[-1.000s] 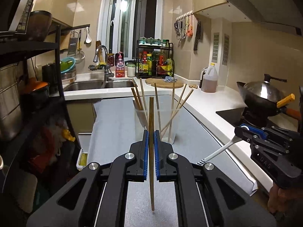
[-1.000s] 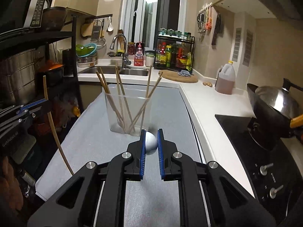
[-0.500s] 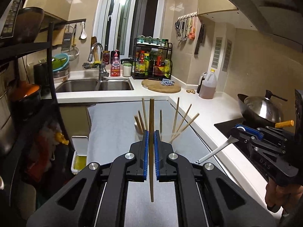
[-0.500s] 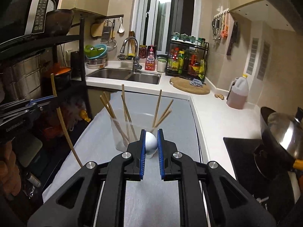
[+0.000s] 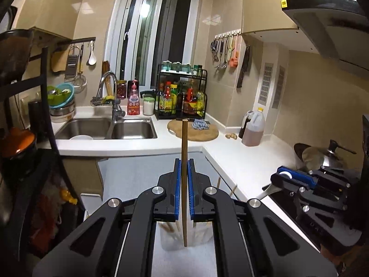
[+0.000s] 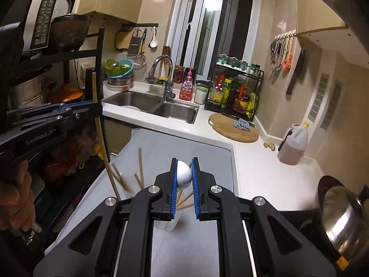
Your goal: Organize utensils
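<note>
My left gripper [image 5: 183, 168] is shut on a wooden chopstick [image 5: 184, 143] held upright; its lower end hangs over a clear cup [image 5: 170, 236] of several chopsticks, mostly hidden under the jaws. My right gripper [image 6: 184, 169] is shut on a white spoon [image 6: 183, 175], its bowl between the blue pads. The cup [image 6: 166, 224] and its chopsticks [image 6: 140, 166] lie under and left of the right gripper. In the right wrist view the left gripper [image 6: 92, 109] holds its chopstick [image 6: 100, 127] at the left. In the left wrist view the right gripper [image 5: 286, 177] shows at the right with the spoon handle [image 5: 265, 192].
A grey mat [image 6: 184, 147] covers the counter. A double sink [image 5: 108, 128] lies behind, with a spice rack [image 5: 182, 97], a round cutting board [image 5: 193, 131] and an oil jug [image 5: 253, 129]. A wok [image 6: 341, 212] sits on the stove at the right. A black shelf rack [image 6: 60, 69] stands at the left.
Both grippers have risen and moved forward over the cup, which has dropped from mid-view to beneath the jaws. Each still holds its utensil.
</note>
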A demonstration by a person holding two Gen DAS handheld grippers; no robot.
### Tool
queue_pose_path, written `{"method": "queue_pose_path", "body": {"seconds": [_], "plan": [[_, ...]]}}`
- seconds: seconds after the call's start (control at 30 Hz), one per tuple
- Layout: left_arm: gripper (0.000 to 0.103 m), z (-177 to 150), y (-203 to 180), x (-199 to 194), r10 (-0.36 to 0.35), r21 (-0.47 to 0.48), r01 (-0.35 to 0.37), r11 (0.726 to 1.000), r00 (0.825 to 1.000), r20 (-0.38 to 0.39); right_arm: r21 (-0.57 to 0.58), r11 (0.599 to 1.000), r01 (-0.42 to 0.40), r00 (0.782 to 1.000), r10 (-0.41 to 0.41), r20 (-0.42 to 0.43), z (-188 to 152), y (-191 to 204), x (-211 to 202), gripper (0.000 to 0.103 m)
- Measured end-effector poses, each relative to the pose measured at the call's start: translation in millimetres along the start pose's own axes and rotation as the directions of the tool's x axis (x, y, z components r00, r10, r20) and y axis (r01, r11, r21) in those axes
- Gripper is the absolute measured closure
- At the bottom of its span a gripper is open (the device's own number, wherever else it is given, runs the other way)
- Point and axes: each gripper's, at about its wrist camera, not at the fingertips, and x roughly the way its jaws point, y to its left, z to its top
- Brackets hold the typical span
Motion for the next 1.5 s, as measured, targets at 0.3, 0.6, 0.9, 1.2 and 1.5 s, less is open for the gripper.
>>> {"method": "queue_pose_path", "body": {"seconds": [0.3, 0.6, 0.9, 1.2, 1.5], "plan": [[0.097, -7.0, 8.9, 69.3, 0.04, 0.004, -0.04, 0.999, 0.998, -0.058, 0.036, 0.998, -0.044, 0.991, 0.049, -0.127, 0.2, -4.5, 81.5, 0.091], [0.097, -41.1, 17.2, 97.6, 0.061, 0.021, -0.058, 0.998, 0.987, -0.149, 0.052, 0.996, -0.069, 0.973, 0.078, -0.217, -33.4, 4.9, 119.1, 0.091], [0.087, -34.1, 11.6, 54.9, 0.065, 0.034, -0.061, 0.998, 0.99, -0.124, 0.065, 0.997, -0.037, 0.982, 0.049, -0.185, -34.3, 1.7, 86.5, 0.075], [0.073, -42.3, 2.2, -4.6, 0.072, 0.034, -0.07, 0.997, 0.994, -0.078, 0.08, 0.997, -0.021, 0.994, 0.03, -0.104, -35.4, 3.7, 22.2, 0.062], [0.054, -86.7, 3.6, -41.9, 0.072, 0.014, -0.071, 0.997, 0.996, -0.058, 0.152, 0.988, 0.023, 0.999, -0.018, -0.03, -74.9, 5.3, -22.2, 0.051]]}}
